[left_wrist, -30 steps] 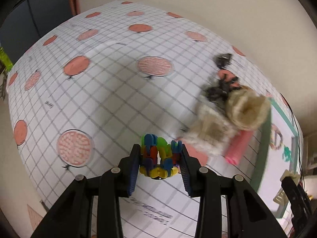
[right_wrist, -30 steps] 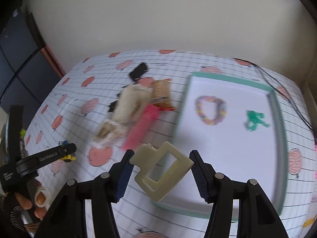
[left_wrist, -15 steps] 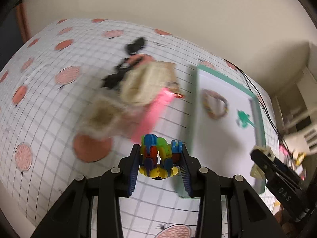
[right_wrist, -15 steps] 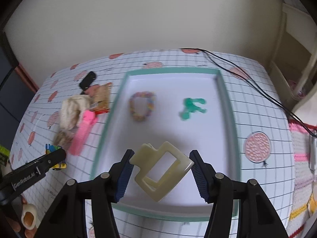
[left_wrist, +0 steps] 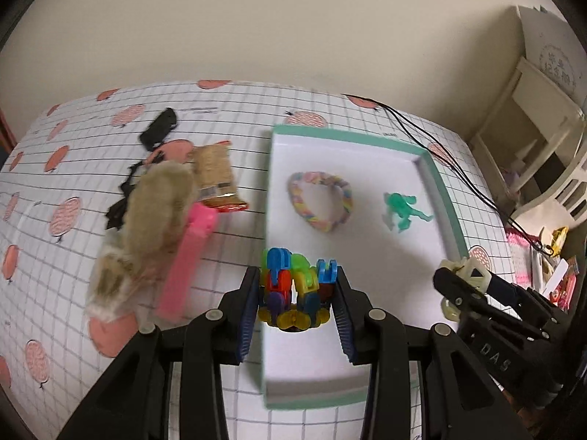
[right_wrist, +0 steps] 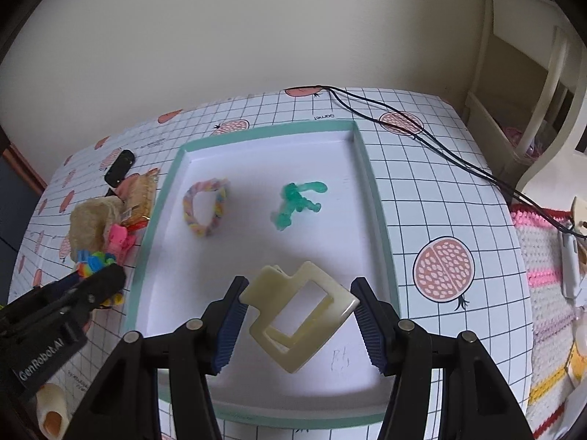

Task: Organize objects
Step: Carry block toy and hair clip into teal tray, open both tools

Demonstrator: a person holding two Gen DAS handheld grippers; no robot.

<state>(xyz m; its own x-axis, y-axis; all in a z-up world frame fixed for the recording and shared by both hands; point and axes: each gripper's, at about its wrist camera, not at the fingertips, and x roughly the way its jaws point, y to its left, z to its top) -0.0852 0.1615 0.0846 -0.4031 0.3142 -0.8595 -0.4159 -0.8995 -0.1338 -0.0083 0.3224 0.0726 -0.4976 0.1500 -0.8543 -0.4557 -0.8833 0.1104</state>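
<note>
Two grippers are each clamped on something. At the left, a furry toy [left_wrist: 154, 216] and pink stick [left_wrist: 190, 253] lie beside the tray [left_wrist: 436, 183]. The left gripper [left_wrist: 295, 293] pinches a colourful chain toy [left_wrist: 293, 286] above the tray's left edge. The right gripper [right_wrist: 299, 315] grips a cream hair clip [right_wrist: 299, 311] over the tray, nearer than the bracelet [right_wrist: 205, 207] and green figure [right_wrist: 297, 203].
</note>
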